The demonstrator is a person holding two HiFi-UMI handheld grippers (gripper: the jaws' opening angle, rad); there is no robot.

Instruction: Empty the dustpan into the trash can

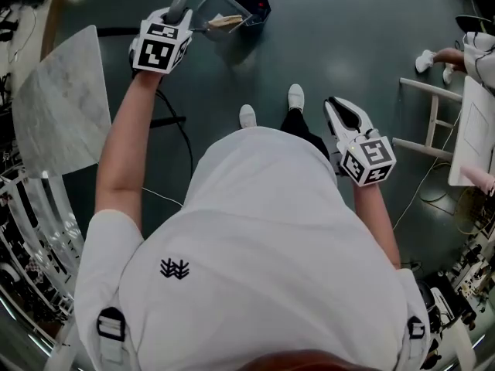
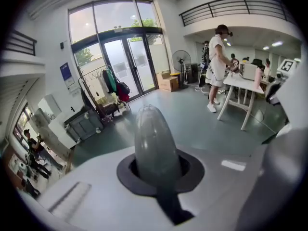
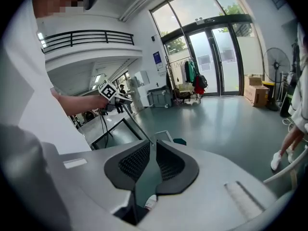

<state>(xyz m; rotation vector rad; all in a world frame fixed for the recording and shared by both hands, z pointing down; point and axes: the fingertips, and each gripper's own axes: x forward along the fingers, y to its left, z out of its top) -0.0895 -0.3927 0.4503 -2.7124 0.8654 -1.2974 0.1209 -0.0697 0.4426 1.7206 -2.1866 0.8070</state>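
Note:
A grey dustpan (image 1: 219,12) with tan scraps in it hangs low over the floor, right beside a small black trash can (image 1: 254,6). My left gripper (image 1: 176,10) is shut on the dustpan's grey handle; the rounded handle end (image 2: 154,143) sticks up between its jaws. My right gripper (image 1: 341,111) hangs at my right side, shut, with nothing between its ribbed pads (image 3: 166,162). In the right gripper view the left gripper (image 3: 110,92) shows far off, with the dustpan (image 3: 162,135) below it.
A white marble-look table (image 1: 62,99) stands to my left, and a black cable (image 1: 182,134) runs over the dark floor near it. A white table frame (image 1: 433,122) and another person's legs (image 1: 445,56) are at the right. My shoes (image 1: 295,95) point toward the trash can.

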